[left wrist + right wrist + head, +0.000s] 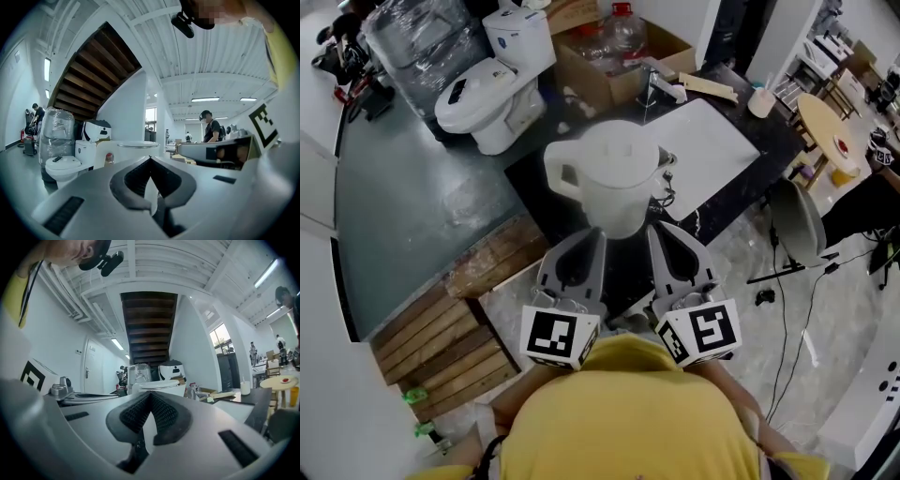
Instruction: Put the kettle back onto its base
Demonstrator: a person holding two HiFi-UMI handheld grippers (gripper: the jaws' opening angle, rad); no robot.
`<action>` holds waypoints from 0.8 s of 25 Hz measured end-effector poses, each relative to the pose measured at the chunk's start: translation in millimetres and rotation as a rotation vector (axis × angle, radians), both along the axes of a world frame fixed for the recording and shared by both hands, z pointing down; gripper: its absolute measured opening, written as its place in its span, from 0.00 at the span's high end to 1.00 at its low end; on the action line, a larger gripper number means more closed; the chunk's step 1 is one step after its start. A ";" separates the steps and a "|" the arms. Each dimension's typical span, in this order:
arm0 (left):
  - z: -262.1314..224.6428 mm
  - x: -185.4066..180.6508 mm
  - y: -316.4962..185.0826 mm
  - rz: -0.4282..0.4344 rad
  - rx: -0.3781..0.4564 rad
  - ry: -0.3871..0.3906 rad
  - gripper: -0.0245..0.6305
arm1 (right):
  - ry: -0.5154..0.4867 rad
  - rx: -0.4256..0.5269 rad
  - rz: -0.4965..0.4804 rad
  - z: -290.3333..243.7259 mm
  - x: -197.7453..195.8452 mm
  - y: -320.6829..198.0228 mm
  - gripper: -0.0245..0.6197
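While both sets of fingers point(129, 185) are together and empty, the kettle point(609, 178) stands upright just ahead, midway between left gripper point(589, 234) and right gripper point(661, 230). Its handle point(562, 175) points left.

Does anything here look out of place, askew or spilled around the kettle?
The kettle stands upright on the dark table, lid on, nothing spilled. Only odd: a toilet stands on the floor beside the table, next to a bundle wrapped in plastic.

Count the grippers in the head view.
2. The left gripper sits just below the kettle; the right gripper is beside it, to its right. None seems hidden.
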State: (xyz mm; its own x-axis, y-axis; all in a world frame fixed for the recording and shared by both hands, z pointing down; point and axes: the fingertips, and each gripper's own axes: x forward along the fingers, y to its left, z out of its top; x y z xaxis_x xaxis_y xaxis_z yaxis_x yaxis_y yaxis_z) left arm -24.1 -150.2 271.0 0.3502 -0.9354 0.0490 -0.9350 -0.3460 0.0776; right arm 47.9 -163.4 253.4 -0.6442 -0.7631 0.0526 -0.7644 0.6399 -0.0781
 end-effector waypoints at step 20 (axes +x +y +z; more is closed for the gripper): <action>-15.6 -12.0 30.4 0.080 -0.001 0.019 0.95 | 0.041 0.008 0.061 -17.3 -12.6 46.1 0.94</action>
State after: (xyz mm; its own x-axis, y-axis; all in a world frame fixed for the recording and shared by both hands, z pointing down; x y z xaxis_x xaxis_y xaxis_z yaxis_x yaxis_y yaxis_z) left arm -36.1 -119.8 255.4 0.4250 -0.9042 0.0423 -0.9026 -0.4198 0.0958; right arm 35.3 -117.3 236.0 -0.5940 -0.8013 0.0715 -0.8044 0.5927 -0.0408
